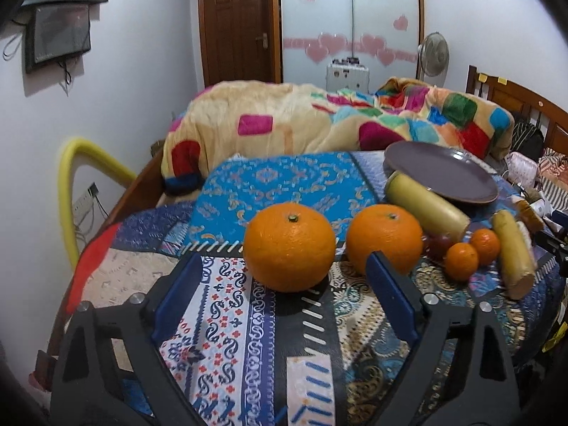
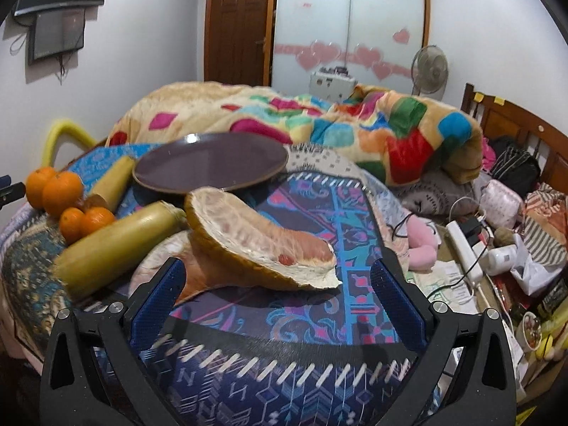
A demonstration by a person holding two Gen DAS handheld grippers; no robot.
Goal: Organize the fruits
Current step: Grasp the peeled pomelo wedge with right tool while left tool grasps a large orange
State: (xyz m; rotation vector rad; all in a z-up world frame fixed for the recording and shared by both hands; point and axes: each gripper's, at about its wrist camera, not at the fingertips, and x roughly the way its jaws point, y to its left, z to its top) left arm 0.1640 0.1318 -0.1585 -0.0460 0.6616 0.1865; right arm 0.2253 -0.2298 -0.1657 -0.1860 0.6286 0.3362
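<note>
Left wrist: left gripper (image 1: 284,277) wide, empty — big orange (image 1: 290,247) just ahead, could roll if bumped.

Left gripper (image 1: 284,266): pitched downward, jaws spread wide, blue pads at 7 and 5 o'clock, nothing clamped. Right gripper (image 2: 280,271): pitched downward likewise, jaws wide apart, pads unloaded.

A lived-in home bedroom is showing here: a wooden-framed bed (image 1: 511,96) is carrying a rumpled patchwork blanket (image 1: 319,120), a brown door (image 1: 236,25) and heart-stickered wardrobe (image 1: 351,17) are standing behind, a fan (image 1: 433,53) is waiting nearby
</note>
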